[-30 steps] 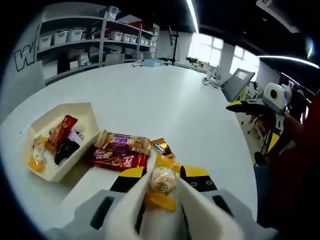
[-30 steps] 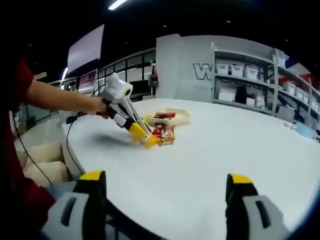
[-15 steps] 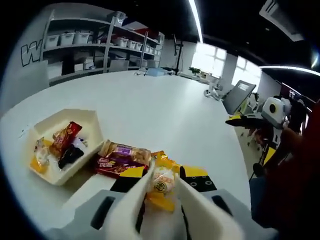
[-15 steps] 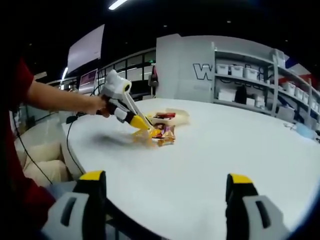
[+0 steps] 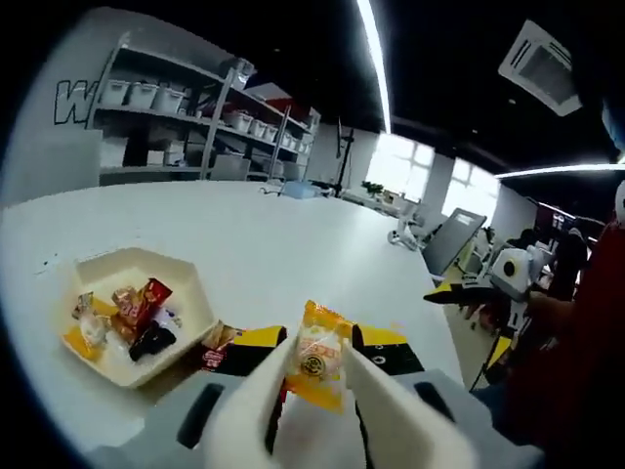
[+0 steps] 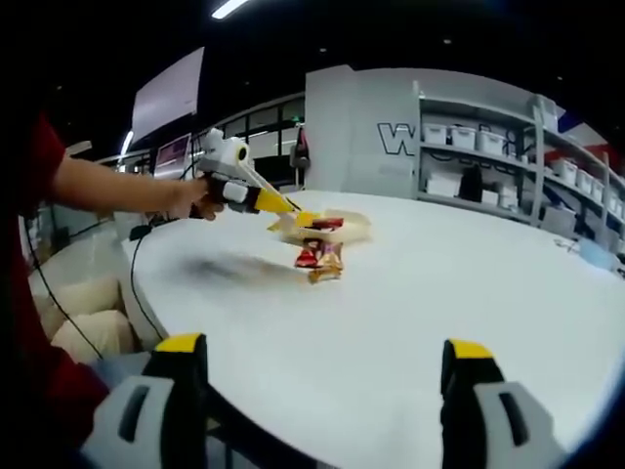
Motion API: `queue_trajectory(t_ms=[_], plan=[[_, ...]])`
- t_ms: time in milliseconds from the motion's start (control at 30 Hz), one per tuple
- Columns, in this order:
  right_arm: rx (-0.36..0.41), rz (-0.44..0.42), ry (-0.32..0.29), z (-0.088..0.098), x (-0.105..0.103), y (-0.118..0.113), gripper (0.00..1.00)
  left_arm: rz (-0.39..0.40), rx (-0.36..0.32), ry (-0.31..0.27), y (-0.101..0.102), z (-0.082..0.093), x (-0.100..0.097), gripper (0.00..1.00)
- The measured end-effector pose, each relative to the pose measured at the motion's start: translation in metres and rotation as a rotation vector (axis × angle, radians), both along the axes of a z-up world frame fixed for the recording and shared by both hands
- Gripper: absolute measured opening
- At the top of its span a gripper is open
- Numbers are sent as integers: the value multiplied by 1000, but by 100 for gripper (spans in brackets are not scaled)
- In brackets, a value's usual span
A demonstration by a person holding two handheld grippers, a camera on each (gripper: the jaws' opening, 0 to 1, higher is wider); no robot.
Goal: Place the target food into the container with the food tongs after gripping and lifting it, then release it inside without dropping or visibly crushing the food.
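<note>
In the left gripper view, the left gripper [image 5: 314, 366] is clenched on an orange snack packet [image 5: 315, 355], which sits pinched between the tips of its two white tongs and stands clear above the white table [image 5: 293, 234]. The packet's top edge rises past the tong tips, and its round printed label faces the camera. To the left of the jaws and a little farther off, a cream tray [image 5: 191, 298] rests on the table with several wrapped snacks [image 5: 132, 315] lying inside it. Just beside the tray's right edge, partly hidden behind the gripper, a red wrapper [image 5: 217, 342] lies on the table. The packet is near the tray but off to its right, not over it. At the far right, the right gripper [image 5: 469, 290] shows in a person's hand. In the right gripper view, the right gripper [image 6: 317, 391] hovers over the near part of the table with its jaws spread wide apart and nothing between them. Far across the table, the left gripper's tips reach just beside the tray [image 6: 350, 231], and two wrappers [image 6: 320, 258] lie in front of it.
</note>
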State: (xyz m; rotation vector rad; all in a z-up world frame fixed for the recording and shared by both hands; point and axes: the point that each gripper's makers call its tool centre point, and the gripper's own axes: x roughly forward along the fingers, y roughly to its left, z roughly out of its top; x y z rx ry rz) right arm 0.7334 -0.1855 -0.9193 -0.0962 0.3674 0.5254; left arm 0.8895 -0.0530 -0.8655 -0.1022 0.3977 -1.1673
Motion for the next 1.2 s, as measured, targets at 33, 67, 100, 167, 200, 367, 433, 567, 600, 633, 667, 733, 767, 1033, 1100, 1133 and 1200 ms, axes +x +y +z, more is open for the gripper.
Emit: queue_trajectory(t_ms=[33,67,100,167,200,367,433,567,600,633,667,733,767,1033,1100,1133,1200], plan=[[3,-1,1,0,0,0,99,6,-36,8,0,6,2,25],[3,0,2,0,-1,0,99,14,-48,14,2,9,3,25],[1,1,4,-1,-2,0,99,16,-46,9,3,10,2,25],[-1,3,7,-2,-2,0,99,17,-51,6,6,12,2,25],[-1,4,7,-2,-2,0,99,20,-54,3,8,14,3,25],[1,4,2,-1,0,0,99,71,-52,-5,17,17,12,25],[2,5,1,0,0,-1,99,103,-55,-4,23,18,21,25],[0,0,1,0,1,-4,99,133,-33,-7,30,16,31,25],[0,-2,2,0,1,-5,99,139,-29,-7,31,16,32,25],[0,-5,2,0,1,-6,99,150,-25,-10,33,16,36,25],[1,-7,3,0,1,-7,99,153,-23,-9,33,16,38,25],[2,-10,4,-1,1,-8,99,169,-6,-10,35,13,44,25],[-1,-10,5,-1,1,-9,99,174,-2,-8,36,12,47,25],[0,-26,11,-4,1,-17,99,229,15,7,42,7,74,25],[-1,-34,11,-4,0,-21,99,239,15,5,42,7,80,25],[0,-38,10,-4,0,-22,99,241,15,8,42,7,82,25],[6,-48,11,-4,0,-25,99,248,19,4,41,6,87,25]])
